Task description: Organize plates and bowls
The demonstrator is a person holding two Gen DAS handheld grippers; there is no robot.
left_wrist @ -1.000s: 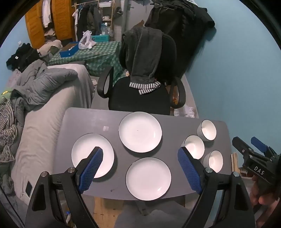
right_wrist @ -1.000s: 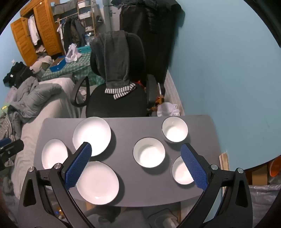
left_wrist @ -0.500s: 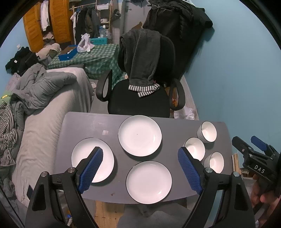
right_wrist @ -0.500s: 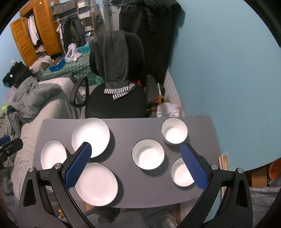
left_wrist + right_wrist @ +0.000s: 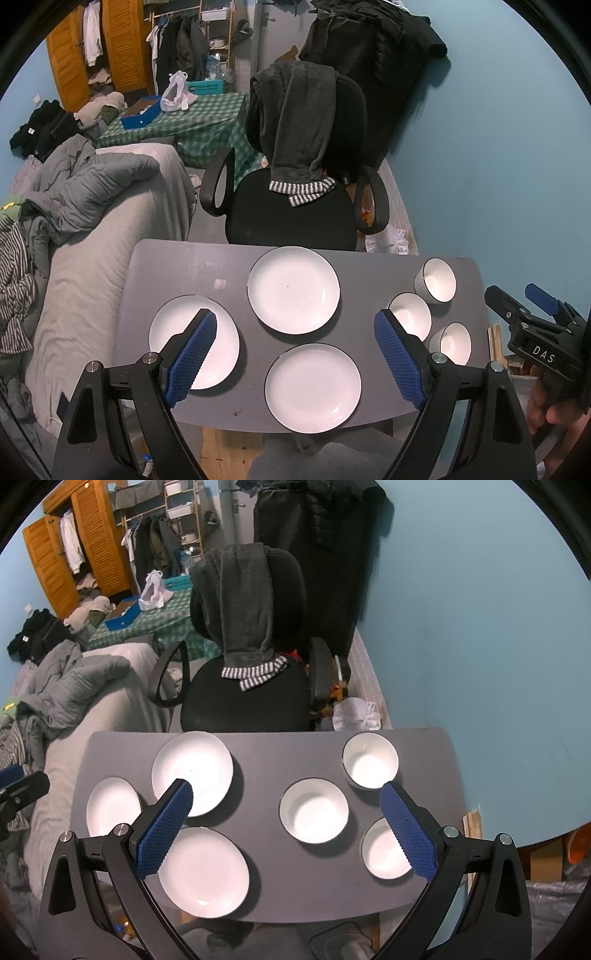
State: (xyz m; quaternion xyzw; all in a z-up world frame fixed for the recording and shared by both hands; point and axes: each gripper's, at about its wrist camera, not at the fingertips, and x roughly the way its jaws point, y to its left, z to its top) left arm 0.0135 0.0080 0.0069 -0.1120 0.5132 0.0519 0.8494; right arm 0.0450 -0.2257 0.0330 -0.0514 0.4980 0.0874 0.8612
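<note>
Where right gripper (image 5: 532, 317) shows, "DAS" label (image 5: 543, 353)

Grey matte tabletop (image 5: 229, 266). Three white round plates with thin dark rims: far (image 5: 293, 290), near (image 5: 313, 387), left (image 5: 173, 332). Three white bowls with dark rims at right: far (image 5: 370, 761), centre (image 5: 314, 810), near (image 5: 382, 849). Blue cross-hatched pads (image 5: 192, 354) on black gripper fingers. Black office chair (image 5: 291, 221) draped in charcoal fabric with grey-and-white striped cuff (image 5: 303, 188). Green-and-white checked tablecloth (image 5: 207, 118), far left. Blue wall (image 5: 480, 627), right. Orange louvred wardrobe (image 5: 55, 550), far left.
</note>
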